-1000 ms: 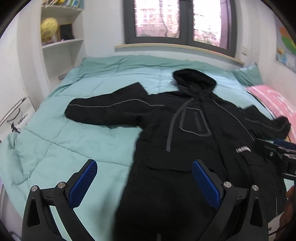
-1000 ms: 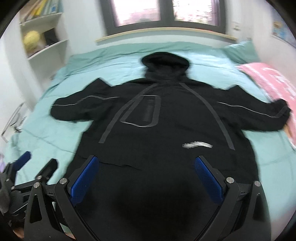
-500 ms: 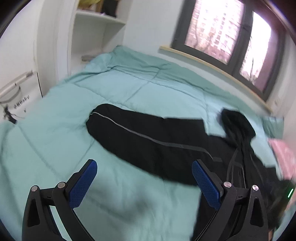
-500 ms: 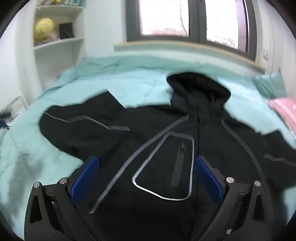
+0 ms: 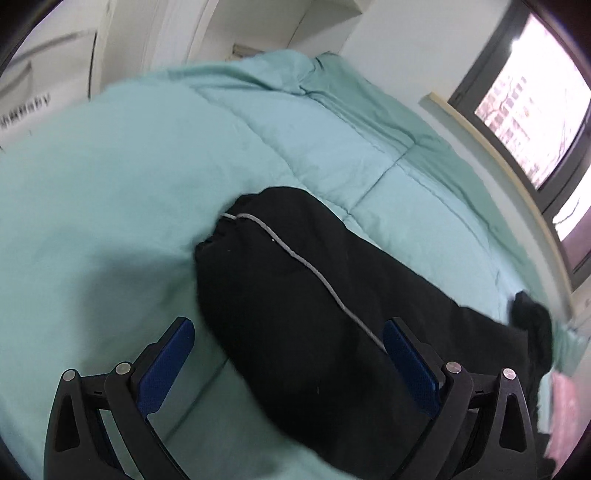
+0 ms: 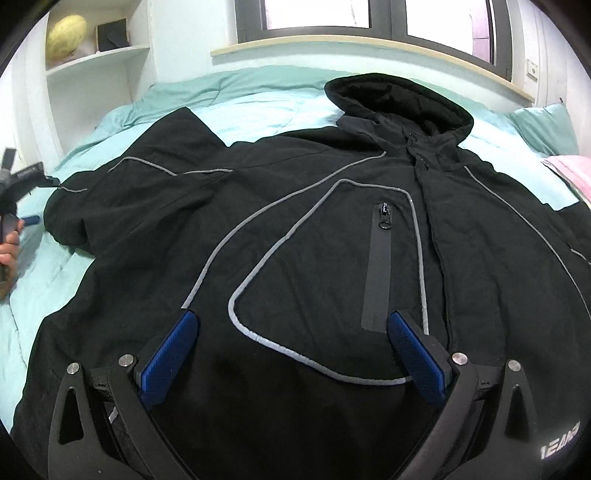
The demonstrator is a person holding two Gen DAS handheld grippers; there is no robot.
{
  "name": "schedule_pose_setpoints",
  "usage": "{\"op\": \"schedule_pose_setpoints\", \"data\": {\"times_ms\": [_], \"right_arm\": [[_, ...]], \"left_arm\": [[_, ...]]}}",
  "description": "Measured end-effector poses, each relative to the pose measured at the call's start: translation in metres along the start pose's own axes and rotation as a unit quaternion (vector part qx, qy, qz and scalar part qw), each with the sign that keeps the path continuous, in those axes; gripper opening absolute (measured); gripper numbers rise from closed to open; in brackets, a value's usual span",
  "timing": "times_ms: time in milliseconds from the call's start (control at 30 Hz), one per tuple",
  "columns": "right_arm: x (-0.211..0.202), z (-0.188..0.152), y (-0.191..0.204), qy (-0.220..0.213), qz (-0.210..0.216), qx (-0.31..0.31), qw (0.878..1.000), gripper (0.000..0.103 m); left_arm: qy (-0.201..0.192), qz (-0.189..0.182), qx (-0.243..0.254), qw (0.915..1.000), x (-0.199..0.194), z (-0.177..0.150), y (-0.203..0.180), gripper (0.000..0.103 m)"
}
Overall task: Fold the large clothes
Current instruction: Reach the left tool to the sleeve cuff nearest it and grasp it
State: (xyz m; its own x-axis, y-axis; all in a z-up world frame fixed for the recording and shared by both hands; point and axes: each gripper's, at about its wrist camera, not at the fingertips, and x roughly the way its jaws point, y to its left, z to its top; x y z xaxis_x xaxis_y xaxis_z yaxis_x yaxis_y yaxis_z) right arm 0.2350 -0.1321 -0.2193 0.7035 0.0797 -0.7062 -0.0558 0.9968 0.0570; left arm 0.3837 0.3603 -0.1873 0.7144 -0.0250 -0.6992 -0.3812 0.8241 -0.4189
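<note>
A large black hooded jacket (image 6: 332,229) with grey piping lies spread front-up on a teal quilt (image 6: 258,110). Its hood (image 6: 399,99) points toward the window. In the left wrist view one sleeve (image 5: 295,280) stretches across the quilt (image 5: 110,184), cuff (image 5: 221,236) toward the left. My left gripper (image 5: 288,347) hovers open just above that sleeve near the cuff. My right gripper (image 6: 291,343) is open over the jacket's chest, below the zipped pocket (image 6: 380,266). The other gripper (image 6: 22,177) and a hand (image 6: 9,251) show at the far left of the right wrist view.
White shelves (image 6: 96,62) with a yellow ball (image 6: 66,33) stand at the left of the bed. A window (image 6: 369,18) and a sill (image 6: 369,44) run along the far wall. A pink cloth (image 6: 569,173) and a teal pillow (image 6: 543,125) lie at the right.
My left gripper has swung left and dropped close over the sleeve cuff. My right gripper has moved forward and lower over the chest. Both stay open.
</note>
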Motion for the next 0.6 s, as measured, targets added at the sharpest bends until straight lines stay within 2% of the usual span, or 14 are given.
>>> {"op": "schedule_pose_setpoints", "data": {"times_ms": [133,167,200,233,267,333,433,467,533,600], "right_arm": [[0.002,0.0,0.003,-0.002,-0.004,-0.004,1.0,0.103],[0.002,-0.001,0.003,-0.003,-0.004,-0.004,1.0,0.103],[0.002,-0.001,0.003,-0.003,-0.004,-0.003,1.0,0.103],[0.002,-0.001,0.003,-0.004,-0.003,-0.002,1.0,0.103],[0.003,-0.001,0.003,-0.003,-0.003,-0.002,1.0,0.103],[0.003,-0.001,0.003,-0.002,-0.003,-0.002,1.0,0.103],[0.004,0.0,0.004,0.0,-0.004,-0.003,1.0,0.103],[0.004,0.0,0.004,0.0,-0.004,-0.003,1.0,0.103],[0.005,0.001,0.004,0.001,-0.005,-0.004,1.0,0.103],[0.005,0.001,0.004,0.002,-0.005,-0.004,1.0,0.103]], "left_arm": [[0.006,0.015,0.011,0.9998,0.023,0.001,-0.002,0.078],[-0.001,0.015,0.016,0.9998,0.023,0.001,-0.004,0.063],[-0.006,0.015,0.019,0.9997,0.022,0.002,-0.006,0.053],[-0.01,0.014,0.023,0.9996,0.019,0.002,-0.007,0.032],[-0.018,0.013,0.025,0.9994,0.014,0.003,-0.008,0.025],[-0.051,0.013,0.021,0.9984,-0.008,0.003,-0.01,0.021],[-0.112,0.051,0.028,0.992,-0.051,0.001,-0.015,0.021],[-0.107,0.055,0.018,0.9926,-0.055,0.003,-0.012,0.021],[-0.059,0.075,-0.011,0.9954,-0.041,0.009,0.0,0.021],[-0.014,0.106,-0.003,0.9943,-0.019,0.006,0.002,0.021]]}}
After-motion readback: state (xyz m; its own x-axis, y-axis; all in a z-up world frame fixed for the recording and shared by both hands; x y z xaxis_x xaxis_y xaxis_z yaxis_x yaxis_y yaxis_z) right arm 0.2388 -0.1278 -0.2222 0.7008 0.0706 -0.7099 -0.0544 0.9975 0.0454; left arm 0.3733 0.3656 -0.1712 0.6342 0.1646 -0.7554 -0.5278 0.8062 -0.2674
